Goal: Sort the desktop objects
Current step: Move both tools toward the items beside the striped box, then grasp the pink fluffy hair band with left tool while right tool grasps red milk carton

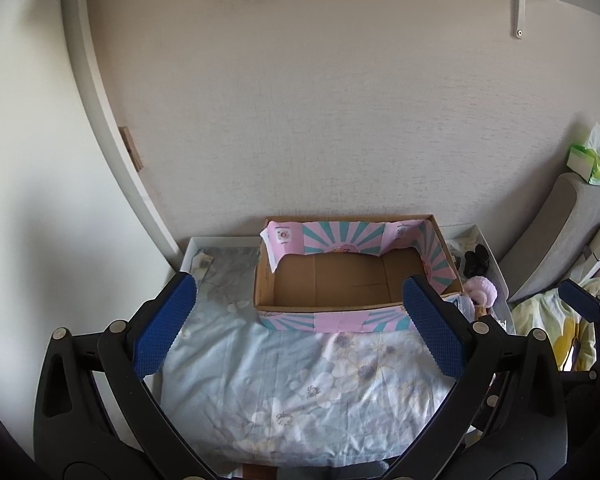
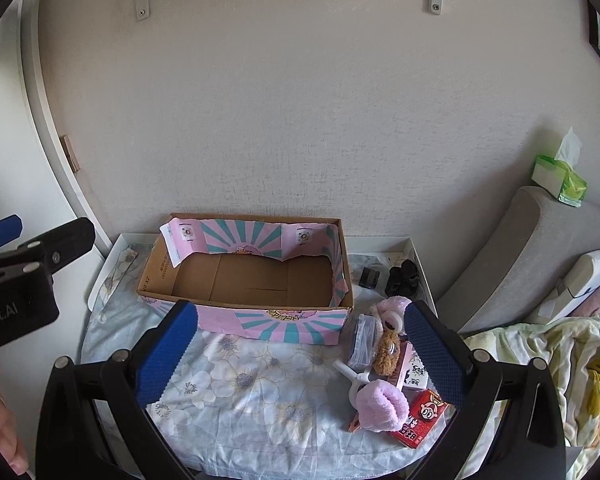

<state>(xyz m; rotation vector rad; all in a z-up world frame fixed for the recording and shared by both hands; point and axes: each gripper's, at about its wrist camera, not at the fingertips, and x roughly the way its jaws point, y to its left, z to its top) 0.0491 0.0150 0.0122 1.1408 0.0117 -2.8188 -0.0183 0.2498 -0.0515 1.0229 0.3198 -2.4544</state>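
Observation:
An open cardboard box (image 2: 244,276) with pink and teal print sits empty at the back of the small table; it also shows in the left wrist view (image 1: 340,276). A pile of objects lies right of it: a pink fuzzy item (image 2: 380,404), a red carton (image 2: 420,420), a brown plush toy (image 2: 388,350), a clear plastic case (image 2: 362,338) and a white plastic piece (image 2: 350,372). My right gripper (image 2: 300,356) is open and empty, hovering in front of the box. My left gripper (image 1: 300,328) is open and empty, facing the box.
The table wears a pale blue floral cloth (image 2: 260,392) inside a white tray rim (image 2: 100,272). Small black objects (image 2: 402,278) sit at the back right. A grey cushion (image 2: 520,256), a green tissue pack (image 2: 560,178) and a blanket (image 2: 560,368) are to the right.

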